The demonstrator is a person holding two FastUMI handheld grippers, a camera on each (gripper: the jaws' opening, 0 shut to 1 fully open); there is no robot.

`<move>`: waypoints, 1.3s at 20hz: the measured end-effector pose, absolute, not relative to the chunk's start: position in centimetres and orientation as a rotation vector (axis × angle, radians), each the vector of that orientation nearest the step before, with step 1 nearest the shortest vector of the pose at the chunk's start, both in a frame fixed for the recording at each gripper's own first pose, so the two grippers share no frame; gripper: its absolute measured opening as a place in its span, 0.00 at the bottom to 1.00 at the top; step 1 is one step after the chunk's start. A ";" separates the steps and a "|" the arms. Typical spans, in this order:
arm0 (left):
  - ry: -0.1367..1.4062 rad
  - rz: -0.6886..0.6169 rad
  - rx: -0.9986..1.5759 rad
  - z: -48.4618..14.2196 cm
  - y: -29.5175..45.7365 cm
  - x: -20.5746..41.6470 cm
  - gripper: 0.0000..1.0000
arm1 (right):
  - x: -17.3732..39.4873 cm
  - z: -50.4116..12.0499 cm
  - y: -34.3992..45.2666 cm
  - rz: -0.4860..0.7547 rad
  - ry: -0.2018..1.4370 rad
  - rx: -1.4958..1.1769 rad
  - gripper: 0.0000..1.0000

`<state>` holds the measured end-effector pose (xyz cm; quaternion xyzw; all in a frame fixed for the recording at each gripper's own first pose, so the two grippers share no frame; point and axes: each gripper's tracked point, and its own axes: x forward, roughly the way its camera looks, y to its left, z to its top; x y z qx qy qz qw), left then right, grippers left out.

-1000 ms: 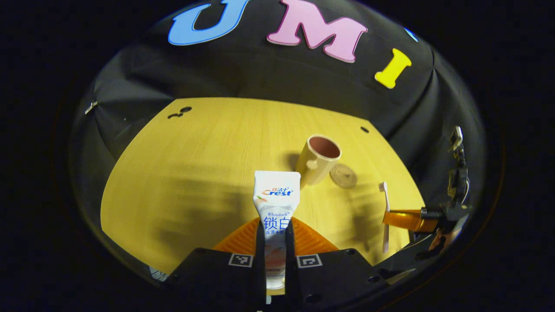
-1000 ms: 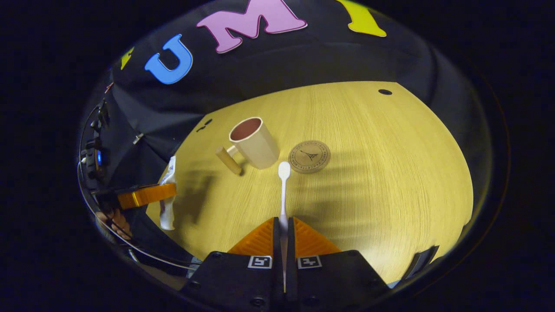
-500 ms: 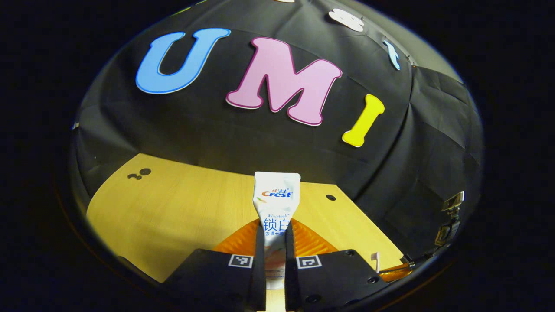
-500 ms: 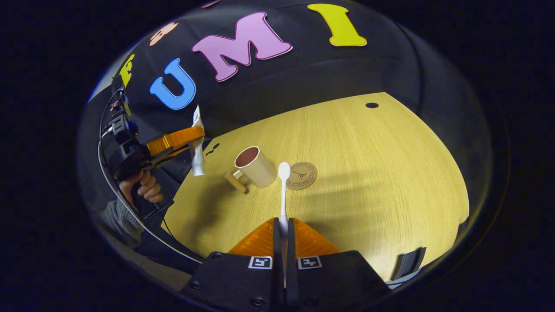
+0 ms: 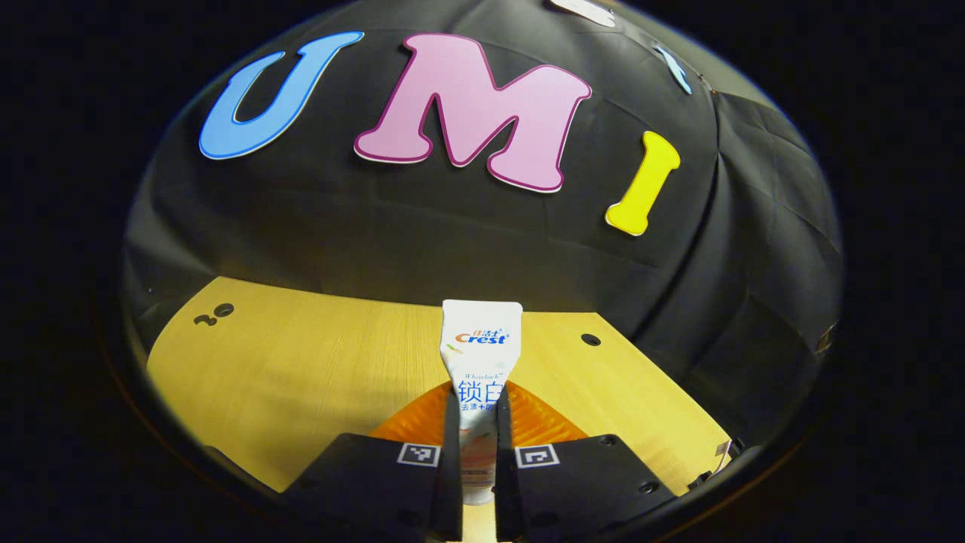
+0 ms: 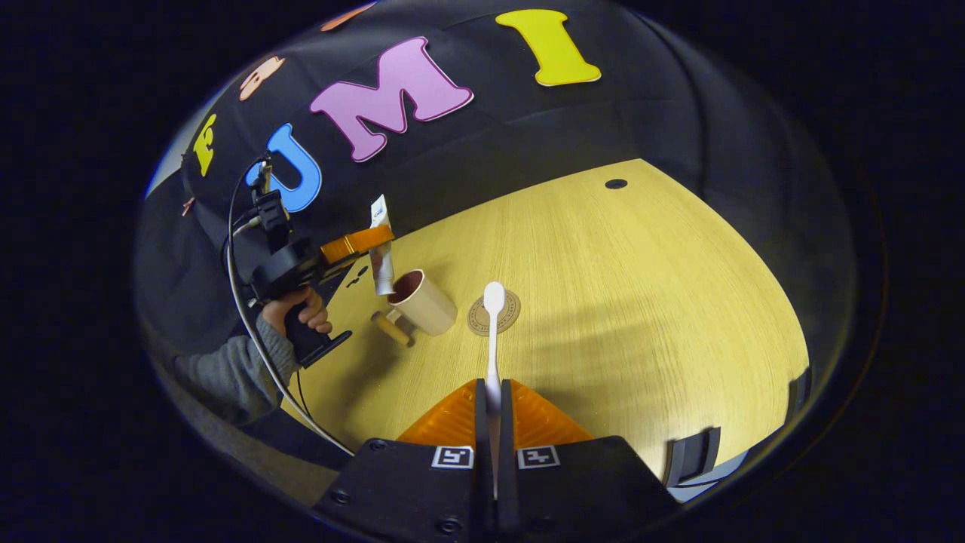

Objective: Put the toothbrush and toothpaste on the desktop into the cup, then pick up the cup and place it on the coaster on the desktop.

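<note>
Toothpaste (image 6: 381, 253) bottom behind cup (image 6: 424, 303) rim

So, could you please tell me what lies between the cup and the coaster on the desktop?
Nothing: in the right gripper view, the cup and the coaster stand apart on the desktop, with bare wood between them.

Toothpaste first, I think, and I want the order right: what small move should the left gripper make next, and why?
Probably lower it straight down. In the right gripper view the left gripper holds the toothpaste upright, lower end at the open mouth of the cup. The tube is still clamped, so easing it inside before opening seems the natural step.
</note>
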<state>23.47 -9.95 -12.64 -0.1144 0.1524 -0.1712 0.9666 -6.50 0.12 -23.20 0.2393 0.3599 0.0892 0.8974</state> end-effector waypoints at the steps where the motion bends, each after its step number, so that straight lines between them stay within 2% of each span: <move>1: 0.315 -0.341 -0.223 -13.3 -10.1 23.9 0.22 | -6.5 -23.4 -0.1 0.181 0.747 0.493 0.06; 8: 0.341 -0.363 -0.168 -16.0 -11.1 24.4 0.22 | -6.3 -24.0 -1.3 0.153 0.741 0.504 0.07; 14: 0.393 -0.375 -0.131 -17.7 -11.1 23.2 0.28 | -6.3 -24.2 -0.4 0.153 0.732 0.511 0.06; 15: 0.405 -0.386 -0.134 -18.0 -11.2 22.8 0.23 | -6.3 -24.1 -0.2 0.155 0.729 0.515 0.06; 16: 0.414 -0.398 -0.138 -18.2 -11.3 22.4 0.34 | -6.4 -24.1 0.1 0.155 0.725 0.516 0.06; 18: 0.440 -0.399 -0.123 -19.0 -10.9 21.5 0.43 | -6.5 -24.2 0.5 0.158 0.723 0.517 0.06; 19: 0.445 -0.397 -0.112 -19.2 -10.6 21.0 0.58 | -6.6 -24.2 0.8 0.162 0.722 0.519 0.06; 20: 0.438 -0.397 -0.107 -19.0 -10.4 20.6 0.60 | -6.6 -24.1 1.1 0.165 0.718 0.523 0.06; 21: 0.433 -0.398 -0.102 -18.8 -10.2 20.2 0.53 | -6.6 -23.9 1.5 0.169 0.713 0.529 0.06; 23: 0.428 -0.399 -0.095 -18.3 -9.7 19.2 0.57 | -6.1 -23.3 2.4 0.185 0.694 0.541 0.06; 24: 0.425 -0.391 -0.090 -18.0 -9.1 18.8 0.50 | -5.8 -22.8 2.8 0.196 0.682 0.546 0.06; 25: 0.420 -0.379 -0.086 -17.8 -8.6 18.3 0.62 | -5.3 -22.3 3.4 0.209 0.667 0.553 0.06; 26: 0.418 -0.368 -0.081 -17.5 -8.0 17.8 0.64 | -4.9 -21.5 4.0 0.225 0.649 0.559 0.06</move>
